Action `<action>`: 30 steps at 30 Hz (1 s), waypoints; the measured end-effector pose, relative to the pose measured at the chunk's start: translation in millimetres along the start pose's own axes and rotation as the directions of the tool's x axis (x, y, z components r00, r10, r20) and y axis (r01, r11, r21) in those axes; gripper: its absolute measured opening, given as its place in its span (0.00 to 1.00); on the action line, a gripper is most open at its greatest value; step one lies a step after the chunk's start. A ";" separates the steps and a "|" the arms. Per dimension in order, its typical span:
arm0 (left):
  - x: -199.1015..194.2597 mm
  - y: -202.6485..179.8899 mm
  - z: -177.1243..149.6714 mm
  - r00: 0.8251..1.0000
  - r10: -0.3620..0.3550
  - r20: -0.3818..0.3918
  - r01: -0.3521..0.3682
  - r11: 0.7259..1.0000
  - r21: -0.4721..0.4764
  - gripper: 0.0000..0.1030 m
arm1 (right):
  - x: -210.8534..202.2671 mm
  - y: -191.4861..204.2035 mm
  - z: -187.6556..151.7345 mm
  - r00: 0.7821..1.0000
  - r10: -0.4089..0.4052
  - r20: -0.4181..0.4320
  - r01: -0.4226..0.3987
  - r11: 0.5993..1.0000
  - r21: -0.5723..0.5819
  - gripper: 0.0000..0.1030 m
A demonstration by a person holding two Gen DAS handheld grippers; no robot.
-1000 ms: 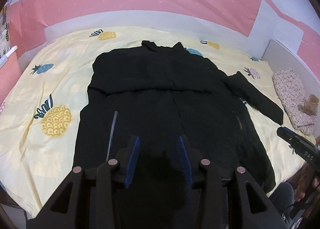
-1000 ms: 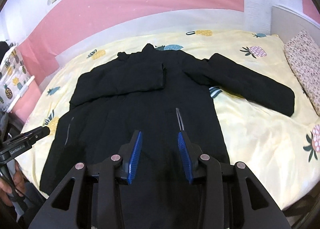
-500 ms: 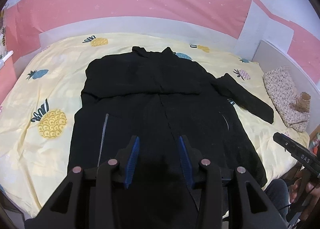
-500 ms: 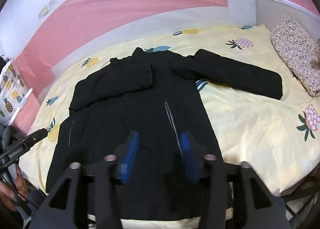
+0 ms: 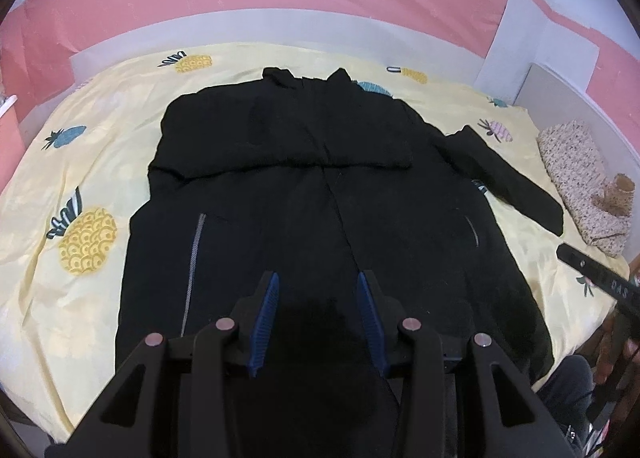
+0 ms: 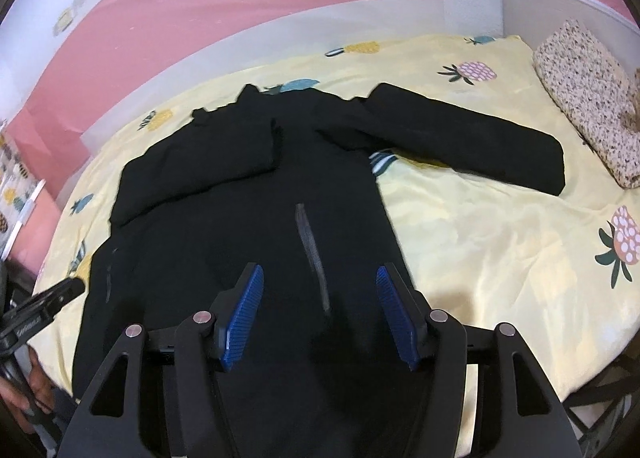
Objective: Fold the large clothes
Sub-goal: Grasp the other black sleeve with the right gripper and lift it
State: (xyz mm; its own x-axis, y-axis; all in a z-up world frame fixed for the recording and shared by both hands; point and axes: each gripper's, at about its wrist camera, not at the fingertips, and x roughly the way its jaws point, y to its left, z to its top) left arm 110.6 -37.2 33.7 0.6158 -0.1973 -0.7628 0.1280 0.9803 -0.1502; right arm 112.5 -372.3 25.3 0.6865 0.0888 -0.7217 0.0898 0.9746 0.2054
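Note:
A long black coat (image 5: 320, 198) lies flat on the bed, collar at the far end. It also shows in the right wrist view (image 6: 248, 218). Its left sleeve is folded across the chest. Its right sleeve (image 6: 472, 146) lies stretched out to the right on the sheet. My left gripper (image 5: 318, 290) is open and empty above the coat's hem. My right gripper (image 6: 320, 290) is open wide and empty above the lower right part of the coat, over a grey pocket zip (image 6: 312, 254).
The bed has a yellow pineapple-print sheet (image 5: 80, 186). A speckled pillow (image 6: 588, 98) with a small brown toy lies at the right end by a white headboard. A pink and white wall runs behind the bed. The other gripper shows at each view's edge.
My right gripper has opened wider and swung slightly toward the right side of the coat. Both views have shifted a little; the coat has not moved.

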 end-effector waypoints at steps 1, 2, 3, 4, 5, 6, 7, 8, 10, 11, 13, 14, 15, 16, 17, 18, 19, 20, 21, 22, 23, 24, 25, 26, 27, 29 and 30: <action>4.3 -0.2 2.1 1.000 0.002 -0.004 -0.002 1.000 0.005 0.42 | 8.1 -7.0 4.3 1.000 -0.009 -0.004 0.009 1.000 0.010 0.58; 9.1 0.1 4.2 1.000 0.005 -0.008 -0.004 1.000 0.009 0.42 | 13.9 -11.8 7.2 1.000 -0.017 -0.009 0.017 1.000 0.018 0.58; 14.9 0.2 6.8 1.000 0.007 -0.014 -0.006 1.000 0.009 0.42 | 20.3 -17.1 10.3 1.000 -0.024 -0.014 0.024 0.999 0.026 0.58; 19.9 0.6 8.7 1.000 0.008 -0.019 -0.008 1.000 0.010 0.42 | 28.1 -23.8 13.9 0.999 -0.032 -0.020 0.033 0.999 0.033 0.58; 25.4 0.6 11.4 1.000 0.011 -0.024 -0.011 1.000 0.012 0.42 | 36.7 -31.0 17.4 0.999 -0.044 -0.027 0.045 0.998 0.039 0.58; 31.6 0.4 14.2 1.000 0.013 -0.028 -0.013 1.000 0.015 0.42 | 44.1 -37.7 20.7 0.998 -0.055 -0.034 0.057 0.997 0.046 0.58; 36.5 0.6 16.8 0.999 0.011 -0.030 -0.011 1.000 0.018 0.42 | 52.0 -45.9 24.0 0.997 -0.068 -0.045 0.070 0.996 0.057 0.58; 41.7 0.7 19.1 0.999 0.012 -0.032 -0.011 1.000 0.022 0.42 | 60.1 -55.5 26.9 0.995 -0.080 -0.051 0.084 0.994 0.069 0.58; 53.0 0.0 24.2 0.999 0.017 -0.038 -0.016 0.999 0.031 0.42 | 73.5 -74.2 31.5 0.992 -0.107 -0.066 0.113 0.989 0.095 0.58; 58.4 0.2 26.5 0.999 0.019 -0.041 -0.018 0.999 0.034 0.42 | 80.1 -85.4 33.7 0.991 -0.112 -0.072 0.120 0.986 0.119 0.58; 70.5 1.4 31.5 0.999 0.024 -0.048 -0.022 0.999 0.039 0.42 | 93.6 -108.3 37.9 0.988 -0.128 -0.090 0.142 0.976 0.163 0.58; 76.7 1.9 33.7 0.998 0.026 -0.052 -0.024 0.999 0.039 0.42 | 98.1 -116.7 38.9 0.986 -0.135 -0.096 0.151 0.972 0.180 0.58; 81.8 2.5 35.8 0.998 0.028 -0.055 -0.025 0.999 0.040 0.42 | 102.6 -125.9 40.0 0.985 -0.142 -0.101 0.160 0.967 0.201 0.58; 87.2 3.1 37.9 0.998 0.031 -0.058 -0.028 0.999 0.041 0.42 | 108.6 -139.9 41.5 0.983 -0.146 -0.109 0.168 0.958 0.232 0.58; 92.6 3.5 39.7 0.998 0.033 -0.061 -0.030 0.999 0.041 0.42 | 112.5 -147.9 43.1 0.982 -0.150 -0.114 0.175 0.952 0.251 0.58; 97.0 4.0 41.6 0.997 0.033 -0.063 -0.031 0.999 0.042 0.42 | 117.4 -158.9 45.4 0.981 -0.156 -0.119 0.183 0.944 0.275 0.58; 101.2 4.5 42.9 0.997 0.035 -0.066 -0.032 0.999 0.043 0.42 | 121.3 -169.2 47.5 0.980 -0.159 -0.122 0.189 0.935 0.299 0.58; 104.9 4.8 43.8 0.997 0.037 -0.067 -0.034 0.998 0.046 0.42 | 124.1 -177.1 49.0 0.980 -0.161 -0.120 0.191 0.928 0.320 0.58; 108.4 5.0 44.5 0.997 0.038 -0.069 -0.035 0.998 0.048 0.42 | 126.4 -185.0 50.4 0.980 -0.161 -0.119 0.193 0.919 0.343 0.58; 111.9 5.5 45.2 0.997 0.039 -0.072 -0.035 0.998 0.050 0.42 | 128.8 -193.8 51.9 0.979 -0.165 -0.119 0.198 0.908 0.369 0.58; 114.9 6.4 45.4 0.996 0.039 -0.075 -0.035 0.998 0.050 0.42 | 130.5 -204.0 53.8 0.980 -0.165 -0.113 0.197 0.896 0.399 0.58; 117.8 6.8 45.2 0.996 0.039 -0.079 -0.035 0.998 0.050 0.42 | 131.6 -213.3 55.4 0.982 -0.157 -0.102 0.186 0.883 0.430 0.58; 120.5 7.2 45.3 0.996 0.039 -0.083 -0.035 0.998 0.050 0.42 | 132.4 -221.6 56.8 0.985 -0.146 -0.091 0.172 0.870 0.463 0.59; 123.1 7.5 44.7 0.995 0.040 -0.088 -0.035 0.998 0.051 0.42 | 132.5 -226.9 58.1 0.987 -0.138 -0.080 0.160 0.859 0.486 0.59; 125.8 7.7 44.4 0.995 0.041 -0.093 -0.036 0.998 0.051 0.42 | 132.2 -233.3 59.9 0.989 -0.133 -0.064 0.147 0.847 0.511 0.59; 129.9 7.7 43.7 0.994 0.044 -0.099 -0.039 0.998 0.052 0.42 | 132.7 -242.2 62.5 0.991 -0.127 -0.045 0.131 0.828 0.545 0.61; 131.8 7.5 43.5 0.994 0.045 -0.102 -0.039 0.998 0.052 0.42 | 132.8 -246.2 62.9 0.992 -0.120 -0.035 0.119 0.817 0.565 0.61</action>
State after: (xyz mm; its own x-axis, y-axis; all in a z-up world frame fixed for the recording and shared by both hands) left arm 226.6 -56.0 -40.6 0.5384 -0.1518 -0.8289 0.1436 0.9858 -0.0873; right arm 227.0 -613.4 -79.5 0.6449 -0.0221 -0.7640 0.5627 0.6902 0.4551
